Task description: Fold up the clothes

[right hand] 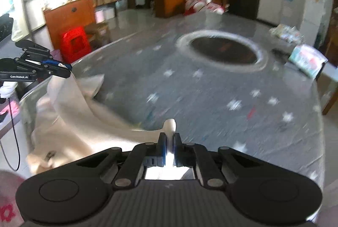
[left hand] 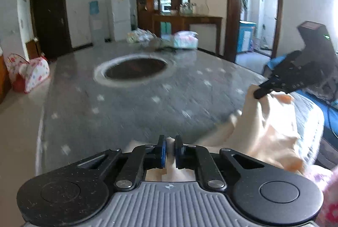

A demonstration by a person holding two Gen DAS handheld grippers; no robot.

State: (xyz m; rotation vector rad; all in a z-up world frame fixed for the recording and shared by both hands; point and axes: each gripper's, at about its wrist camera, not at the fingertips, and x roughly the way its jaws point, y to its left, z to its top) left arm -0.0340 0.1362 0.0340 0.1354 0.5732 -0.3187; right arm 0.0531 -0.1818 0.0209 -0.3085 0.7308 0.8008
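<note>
Both black two-finger tongs are clenched on one pale cream cloth garment: left gripper (left hand: 170, 145), low centre of its own view, pinches a fold between blue pads; right gripper (right hand: 170, 142), low centre of its view, likewise nips a raised tuft. Cream garment (left hand: 272, 121) sags between them, spread over the near edge of the round grey star-patterned tablecloth (left hand: 131, 104), filling the lower right of the left view and the lower left of the right view (right hand: 69, 121). Motion blur smears the table pattern and the dark circular centre inset (left hand: 135, 67). Garment type is indistinguishable; its lower hem is cut off behind the gripper bodies. Packets at the far table edge (left hand: 186, 39) are unreadable.
</note>
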